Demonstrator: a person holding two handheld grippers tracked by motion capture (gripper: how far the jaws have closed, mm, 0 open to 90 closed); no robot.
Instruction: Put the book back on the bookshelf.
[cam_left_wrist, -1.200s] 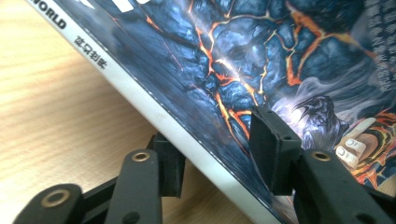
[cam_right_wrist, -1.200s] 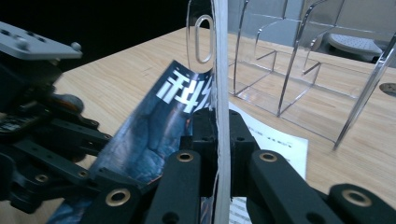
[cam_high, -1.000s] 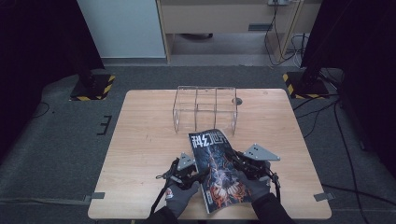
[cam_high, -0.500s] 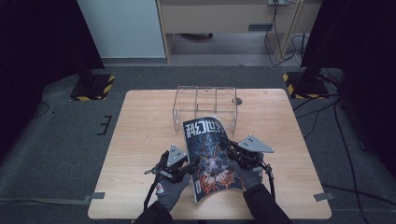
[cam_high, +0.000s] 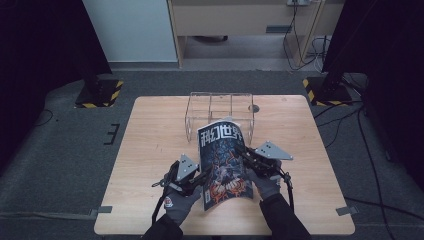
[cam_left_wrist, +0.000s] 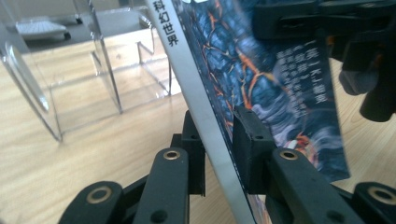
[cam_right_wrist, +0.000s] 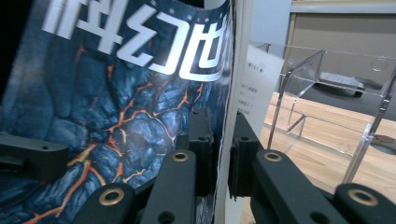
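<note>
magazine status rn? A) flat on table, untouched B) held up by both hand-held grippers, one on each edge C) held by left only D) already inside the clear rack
B: the magazine is raised near the clear acrylic rack, with the left hand-held gripper clamping its spine edge and the right hand-held gripper clamping the opposite edge.

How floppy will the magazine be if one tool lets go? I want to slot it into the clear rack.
Probably floppy: the magazine bows though both tools, left and right, clamp its edges. Its glossy cover may slip. It looks thin and light.
</note>
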